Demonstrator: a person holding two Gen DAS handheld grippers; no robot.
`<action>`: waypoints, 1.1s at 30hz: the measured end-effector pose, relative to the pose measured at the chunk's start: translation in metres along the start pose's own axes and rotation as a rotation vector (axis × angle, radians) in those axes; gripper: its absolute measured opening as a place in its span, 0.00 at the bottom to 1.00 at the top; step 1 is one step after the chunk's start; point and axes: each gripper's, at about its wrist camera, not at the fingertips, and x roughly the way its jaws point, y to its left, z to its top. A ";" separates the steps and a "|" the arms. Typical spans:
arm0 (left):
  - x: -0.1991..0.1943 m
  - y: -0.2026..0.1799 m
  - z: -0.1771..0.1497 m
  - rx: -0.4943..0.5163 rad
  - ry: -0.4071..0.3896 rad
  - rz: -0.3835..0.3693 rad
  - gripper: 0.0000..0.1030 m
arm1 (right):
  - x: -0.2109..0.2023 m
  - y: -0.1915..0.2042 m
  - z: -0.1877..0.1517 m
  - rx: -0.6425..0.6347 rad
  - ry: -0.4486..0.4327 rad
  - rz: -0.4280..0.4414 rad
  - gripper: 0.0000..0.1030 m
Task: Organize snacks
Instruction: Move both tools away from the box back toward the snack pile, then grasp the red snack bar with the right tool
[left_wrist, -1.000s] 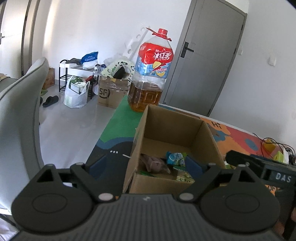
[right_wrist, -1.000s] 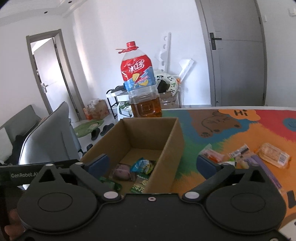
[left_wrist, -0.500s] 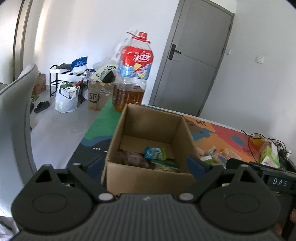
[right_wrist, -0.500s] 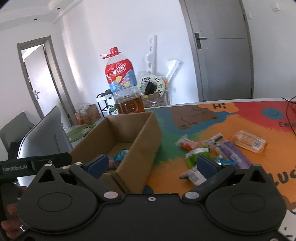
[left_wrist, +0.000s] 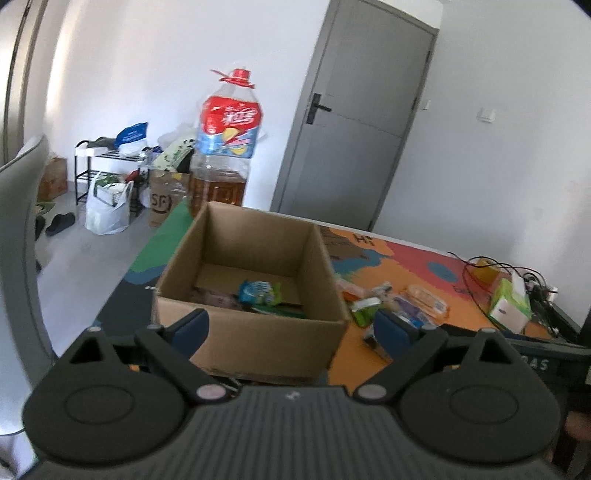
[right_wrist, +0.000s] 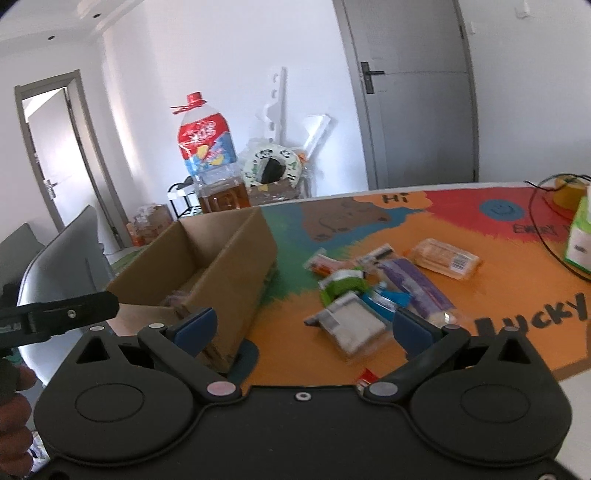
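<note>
Right wrist view: several snack packets (right_wrist: 354, 291) remain on the worktop (right_wrist: 480, 236); cardboard box (right_wrist: 207, 258) holds a few; both claws gape, empty.

The cardboard box (right_wrist: 207, 266) wall hides most snacks inside; the tissue box (right_wrist: 580, 236) is edge-cropped.

Brown cardboard box (left_wrist: 255, 332) on an orange, green, red patterned tablecloth (right_wrist: 461, 206).
</note>
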 end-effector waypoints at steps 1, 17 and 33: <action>0.000 -0.003 -0.002 0.004 -0.002 -0.006 0.92 | 0.000 -0.002 -0.002 0.002 0.002 -0.004 1.00; 0.018 -0.027 -0.037 0.058 0.040 -0.004 0.82 | 0.020 -0.019 -0.033 0.033 0.106 -0.039 0.70; 0.046 -0.034 -0.055 0.043 0.100 -0.044 0.63 | 0.051 -0.024 -0.054 0.044 0.184 -0.083 0.43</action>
